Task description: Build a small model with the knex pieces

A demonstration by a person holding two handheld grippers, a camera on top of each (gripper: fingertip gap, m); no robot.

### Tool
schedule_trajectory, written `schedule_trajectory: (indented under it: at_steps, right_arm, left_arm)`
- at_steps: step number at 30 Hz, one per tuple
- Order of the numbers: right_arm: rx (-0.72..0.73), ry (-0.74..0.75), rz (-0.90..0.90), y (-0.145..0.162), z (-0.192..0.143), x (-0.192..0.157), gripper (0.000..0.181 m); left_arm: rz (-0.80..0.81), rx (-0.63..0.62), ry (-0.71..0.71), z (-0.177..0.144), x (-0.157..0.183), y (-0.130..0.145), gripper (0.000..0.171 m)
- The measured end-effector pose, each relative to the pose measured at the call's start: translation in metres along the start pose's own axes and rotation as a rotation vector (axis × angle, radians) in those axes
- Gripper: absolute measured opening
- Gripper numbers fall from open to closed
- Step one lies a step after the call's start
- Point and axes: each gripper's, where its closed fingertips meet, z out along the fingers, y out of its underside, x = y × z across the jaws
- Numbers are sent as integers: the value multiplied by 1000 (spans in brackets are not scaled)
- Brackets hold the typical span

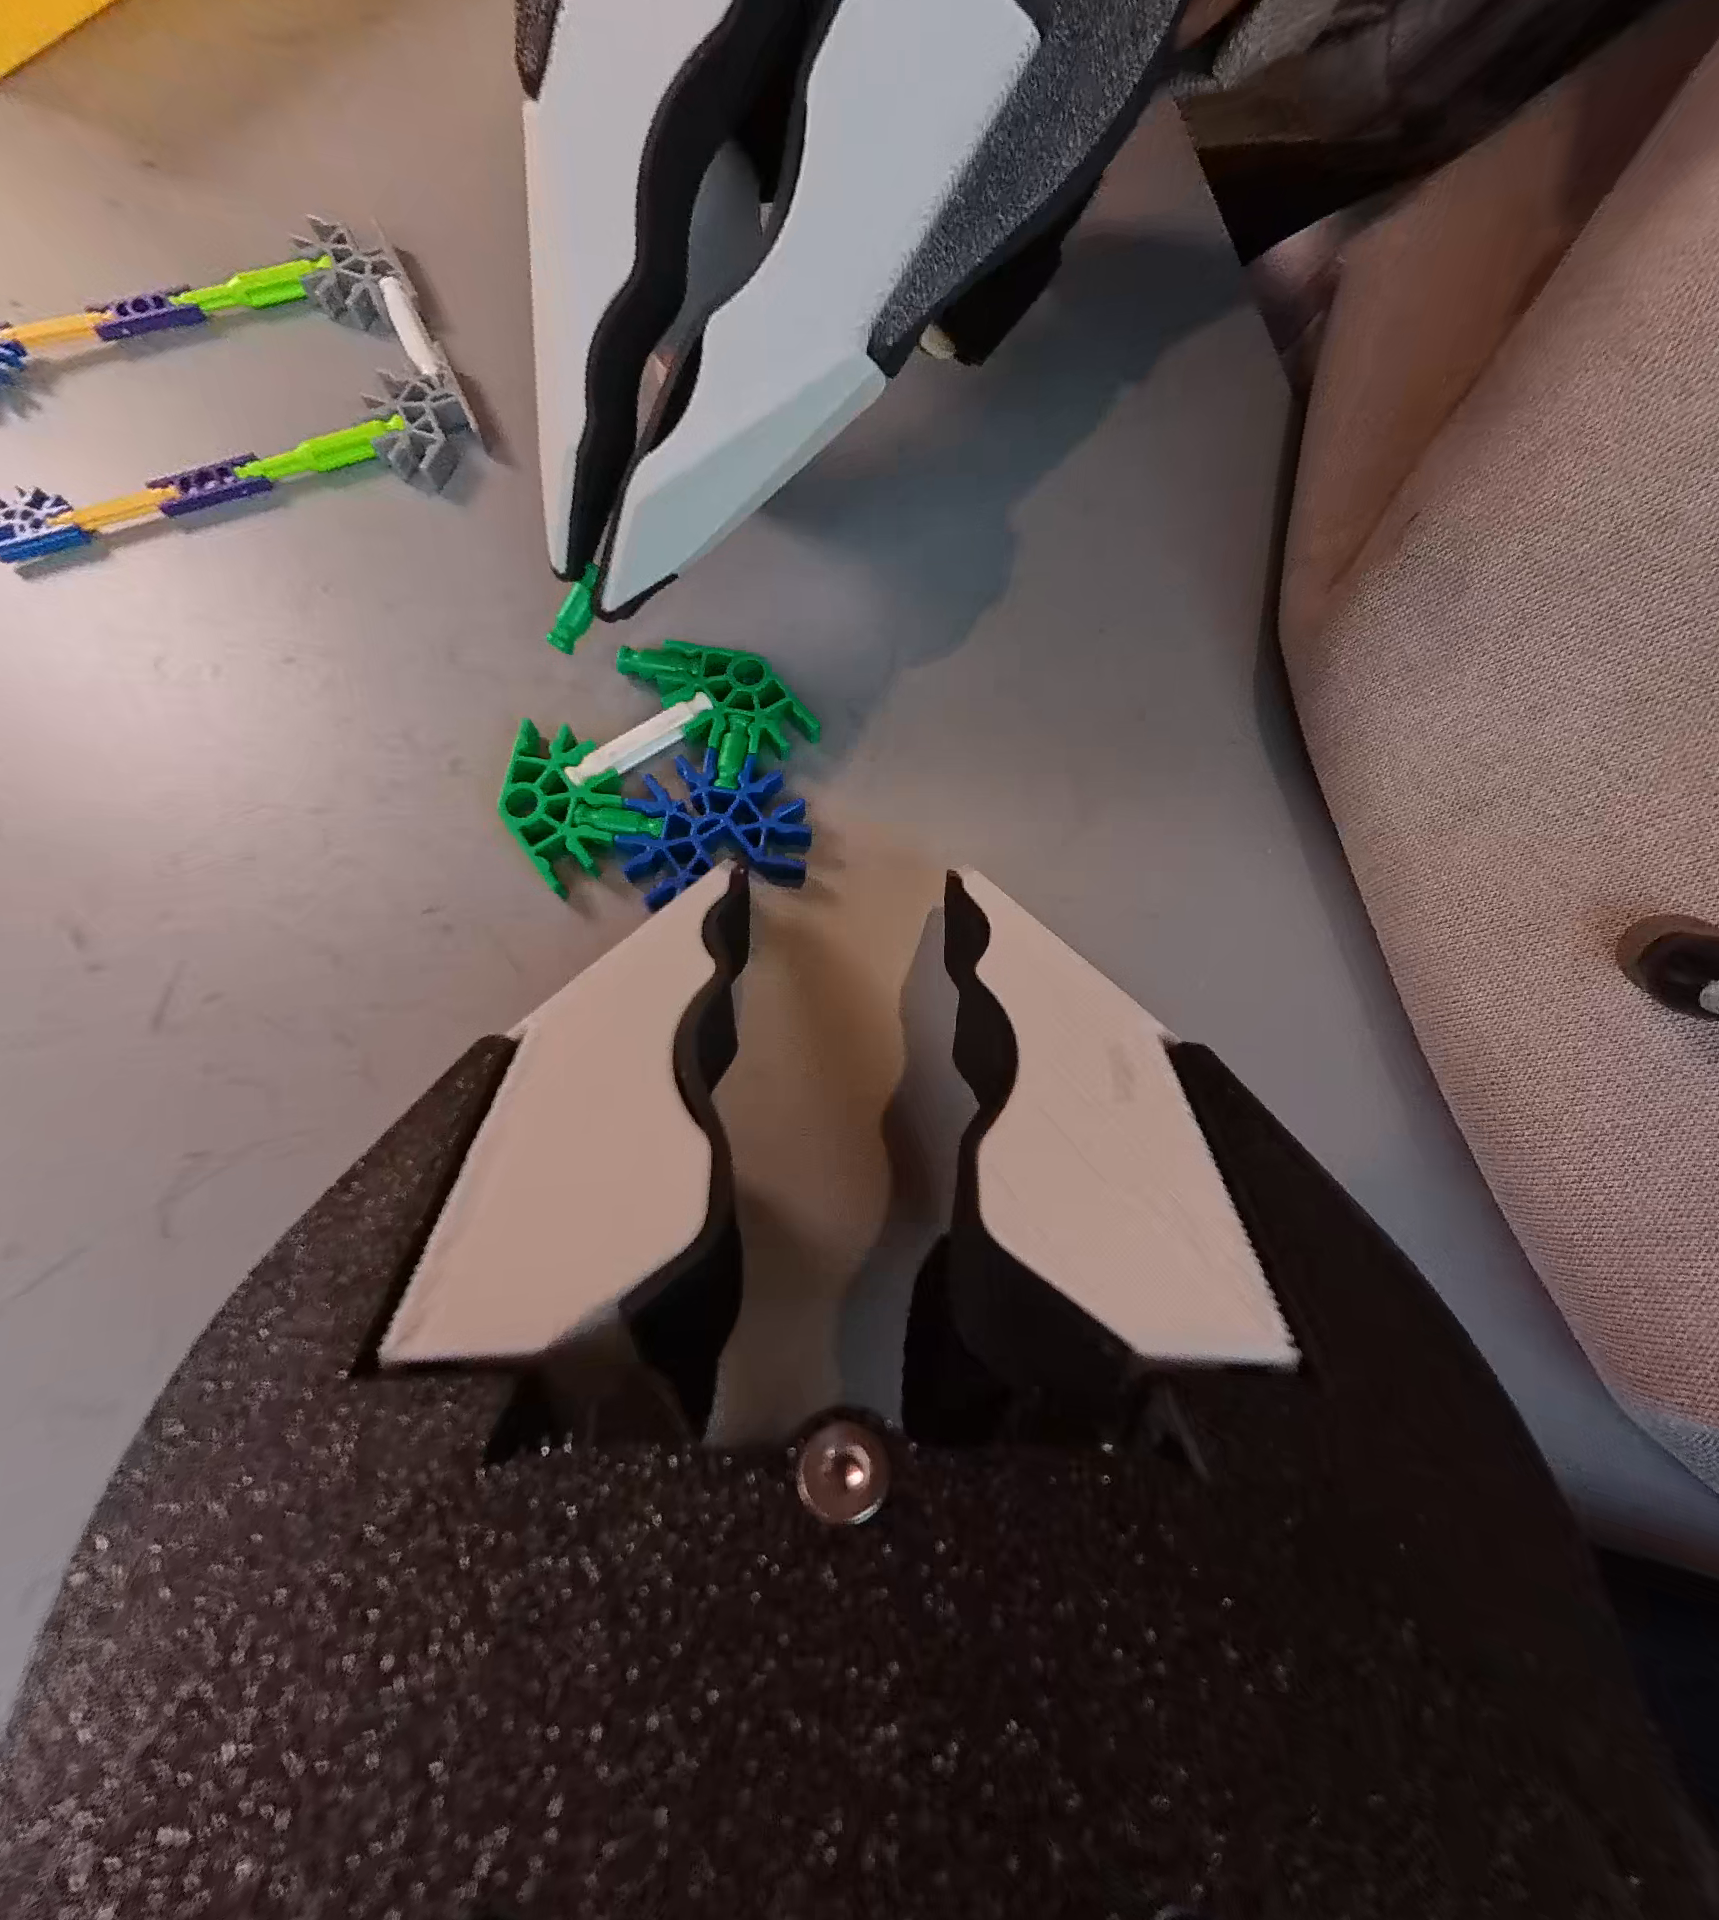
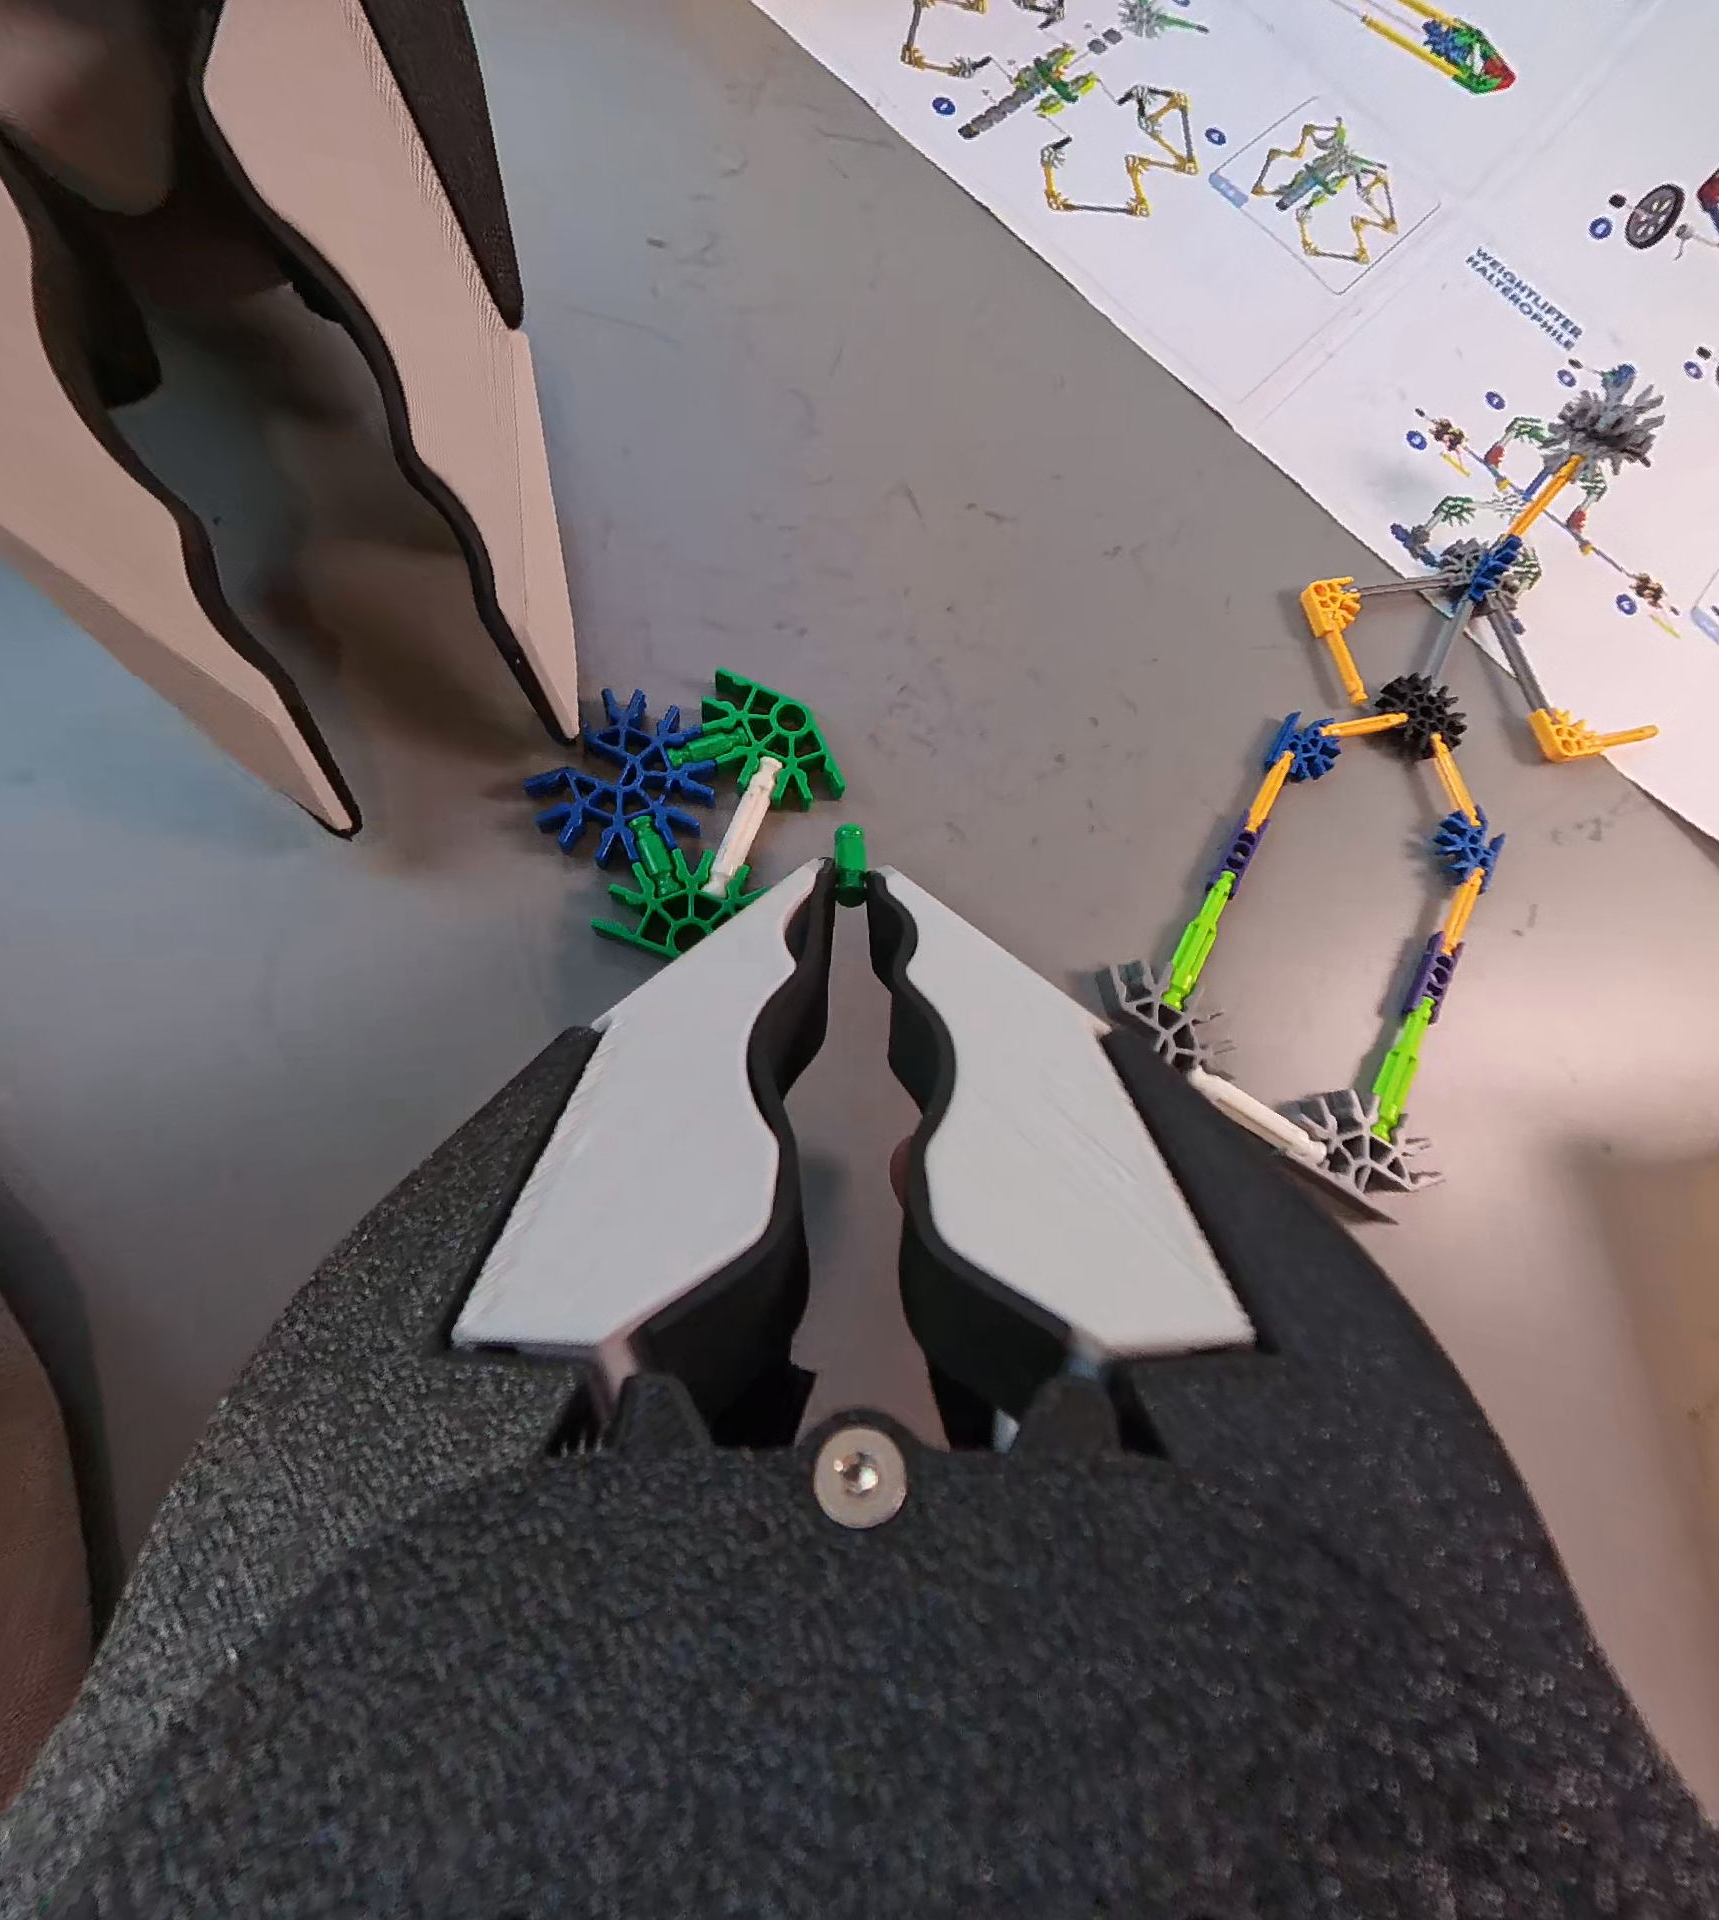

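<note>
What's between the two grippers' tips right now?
The green-and-blue connector cluster lies on the table between the open left gripper and the right gripper, which pinches a green rod; both views show it.

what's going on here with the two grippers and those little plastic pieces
A person works two handheld grippers over a grey table. The right gripper is shut on a short green rod. The left gripper is open, one fingertip at the small green and blue connector cluster. A longer multicoloured chain and an instruction sheet lie aside.
</note>
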Motion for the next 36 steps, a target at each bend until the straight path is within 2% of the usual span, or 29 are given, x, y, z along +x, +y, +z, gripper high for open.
schedule_trajectory:
  at_steps: [7, 11, 22, 30, 36]
  right_arm:
    - [32, -52, -100, -11, 11, -4, 4]
    - [15, -107, -133, -9, 17, -6, 4]
    - [-65, -203, -235, -1, 23, -7, 5]
    - [-62, -254, -272, -7, 20, -8, 11]
    - [-84, -312, -219, -13, 20, -7, 0]
  left_arm:
    - [-54, 3, -99, -6, -23, 5, 38]
    - [-45, -10, -180, -5, -36, 6, 45]
    - [-25, -13, -170, -1, -35, 6, 42]
    - [-30, -12, -163, -1, -35, 6, 41]
    - [-27, -12, -162, -1, -35, 6, 41]
